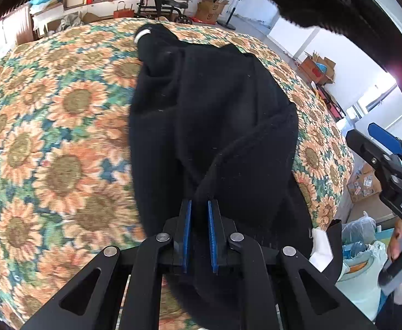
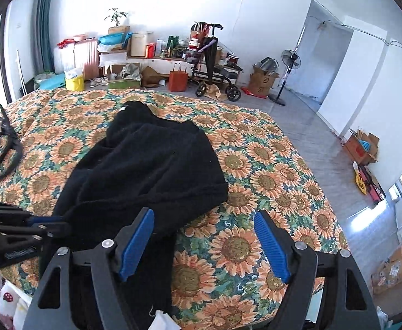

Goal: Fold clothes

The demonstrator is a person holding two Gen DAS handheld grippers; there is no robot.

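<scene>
The black garment (image 2: 146,165) lies rumpled on the bed, stretched from about the middle of the sunflower bedspread (image 2: 256,165) down to the near edge, where a tail of it hangs over. The left gripper (image 1: 199,206) has its blue pads drawn narrow on a bunched ridge of the cloth near that edge; the right gripper (image 2: 203,228) stands wide with nothing between its jaws, poised just above the bedspread beside the garment's near right corner. To my eye the risk is in that one-sided hold: if the left pulls now, the thick fabric will likely drag across the bed in a lump and twist instead of opening flat, and the part over the edge could slide off towards the floor. The pinch also looks to take in more than one layer, so a fold may come up crooked. The right one, closing where it is, could nip the bedspread along with the cloth. The garment looks like a heavy, fuzzy knit, matt and lint-flecked, soft-edged, with a small white band (image 1: 143,33) at its far end. The bedspread is a coarse woven print in orange and green.
</scene>
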